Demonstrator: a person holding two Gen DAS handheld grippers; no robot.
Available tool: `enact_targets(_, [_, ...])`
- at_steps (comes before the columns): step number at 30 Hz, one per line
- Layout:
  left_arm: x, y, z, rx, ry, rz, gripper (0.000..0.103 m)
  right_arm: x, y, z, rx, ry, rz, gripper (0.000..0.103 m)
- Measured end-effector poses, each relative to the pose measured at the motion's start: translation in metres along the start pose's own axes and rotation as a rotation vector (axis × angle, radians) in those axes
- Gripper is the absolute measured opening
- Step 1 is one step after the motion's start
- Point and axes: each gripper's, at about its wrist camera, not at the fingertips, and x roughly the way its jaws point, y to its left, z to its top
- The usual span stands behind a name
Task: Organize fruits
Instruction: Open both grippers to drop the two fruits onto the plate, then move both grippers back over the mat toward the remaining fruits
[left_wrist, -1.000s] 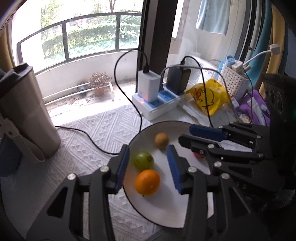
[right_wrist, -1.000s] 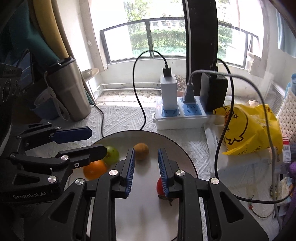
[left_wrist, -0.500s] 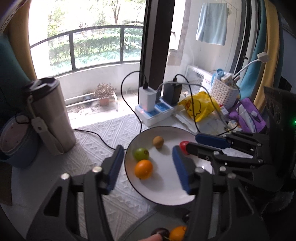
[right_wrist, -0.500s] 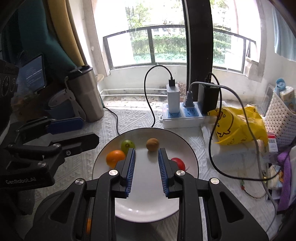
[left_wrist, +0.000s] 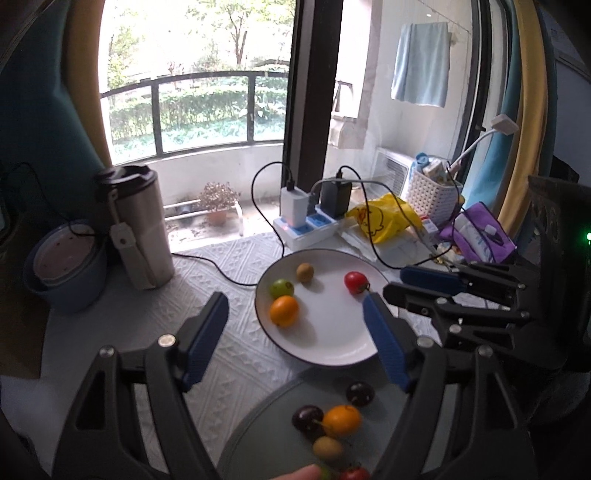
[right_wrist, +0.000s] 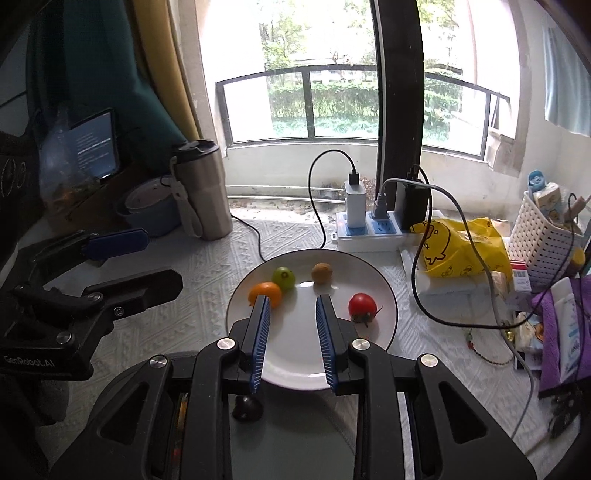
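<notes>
Our left gripper (left_wrist: 295, 332) hangs above the worktop (left_wrist: 229, 266) with nothing between its blue pads; its jaws have just been opening and stand wide apart. Our right gripper (right_wrist: 291, 332) is at its narrowest, empty too, a gap showing between its pads over the near part of the white plate (right_wrist: 388, 291). On that plate lie four fruits, apart from one another: an orange (right_wrist: 265, 292) and a green fruit (right_wrist: 283, 277) on the left, a brown kiwi (right_wrist: 322, 273) at the back, a red tomato (right_wrist: 362, 305) on the right. Nearer us sits a grey dish (left_wrist: 273, 417) with more fruit: two dark plums (left_wrist: 360, 393), a second orange (left_wrist: 341, 420), a second kiwi (left_wrist: 327, 447). Beyond the plate are a power strip (right_wrist: 369, 232), a yellow bag (right_wrist: 461, 247) and a steel tumbler (right_wrist: 201, 192).
</notes>
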Motion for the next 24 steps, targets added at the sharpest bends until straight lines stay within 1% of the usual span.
enact_targets(13, [-0.047, -0.005, -0.029, -0.012, -0.049, 0.022, 0.076, -0.041, 0.026, -0.018, -0.034, -0.029, -0.012, 0.029])
enact_targets(15, [-0.052, -0.006, -0.033, -0.013, -0.050, 0.022, 0.076, -0.047, 0.029, -0.020, -0.040, -0.032, -0.014, 0.030])
enact_targets(18, [-0.059, -0.008, -0.040, -0.014, -0.056, 0.025, 0.076, -0.055, 0.034, -0.025, -0.042, -0.038, -0.014, 0.035])
enact_targets(24, [-0.070, -0.008, -0.056, -0.026, -0.059, 0.030, 0.076, -0.064, 0.045, -0.035, -0.055, -0.034, -0.007, 0.037])
